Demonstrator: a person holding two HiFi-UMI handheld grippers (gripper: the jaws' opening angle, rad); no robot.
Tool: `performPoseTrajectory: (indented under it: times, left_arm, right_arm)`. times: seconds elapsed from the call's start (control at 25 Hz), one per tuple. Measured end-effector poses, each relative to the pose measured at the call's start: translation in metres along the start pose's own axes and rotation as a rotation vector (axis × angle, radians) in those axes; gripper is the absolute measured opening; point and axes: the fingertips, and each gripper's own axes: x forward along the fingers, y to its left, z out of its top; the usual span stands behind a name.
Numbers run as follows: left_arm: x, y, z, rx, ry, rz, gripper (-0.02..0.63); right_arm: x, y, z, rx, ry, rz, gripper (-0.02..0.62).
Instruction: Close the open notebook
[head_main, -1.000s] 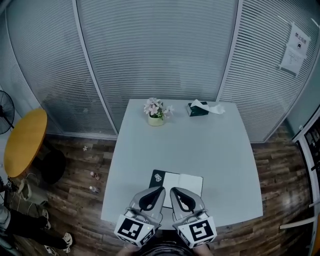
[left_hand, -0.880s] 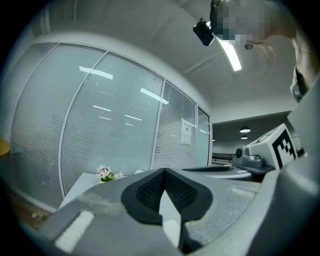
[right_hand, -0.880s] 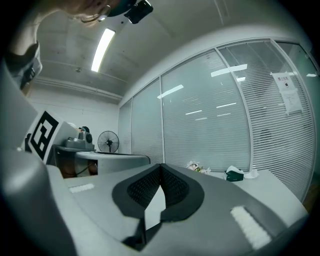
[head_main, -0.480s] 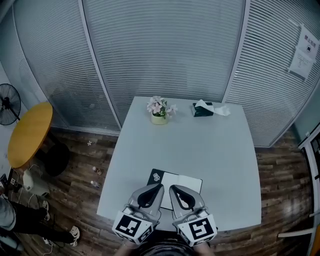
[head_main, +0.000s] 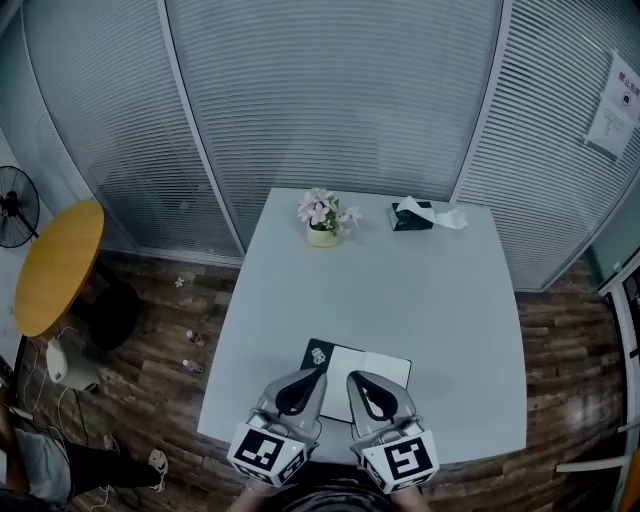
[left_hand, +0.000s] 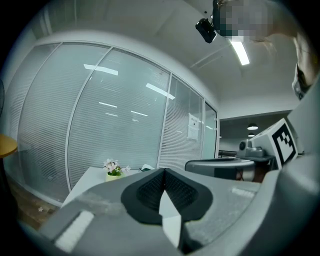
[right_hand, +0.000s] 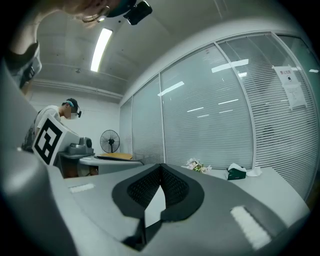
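Glass wall with blinds behind white square table (head_main: 440, 320); wood floor around it. Far left: fan (head_main: 18, 205), yellow round table (head_main: 55, 265). We hold left gripper (head_main: 312, 376) and right gripper (head_main: 356, 380) side by side, nearly level, tips over near edge of notebook (head_main: 375, 366), which lies open and flat by table's near edge. Both jaw pairs pressed together, gripping nothing. Gripper views lose notebook; right gripper view alone shows person (right_hand: 54, 113) in cap. Flower pot (head_main: 322, 222), tissue box (head_main: 410, 217) at far edge; wide bare tabletop between.
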Motion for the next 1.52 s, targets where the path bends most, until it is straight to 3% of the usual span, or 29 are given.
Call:
performPoseTrajectory:
  times: [0.64,1.52]
  left_arm:
    - [0.001,0.054,-0.078,-0.084,0.149,-0.032,0.005]
    - [0.001,0.106,-0.225,-0.178,0.46,-0.057,0.005]
  right_arm:
    - [0.041,0.004,-0.03,0.036,0.092,-0.073,0.003]
    - [0.068,0.006,-0.079,0.078,0.215,-0.186,0.003]
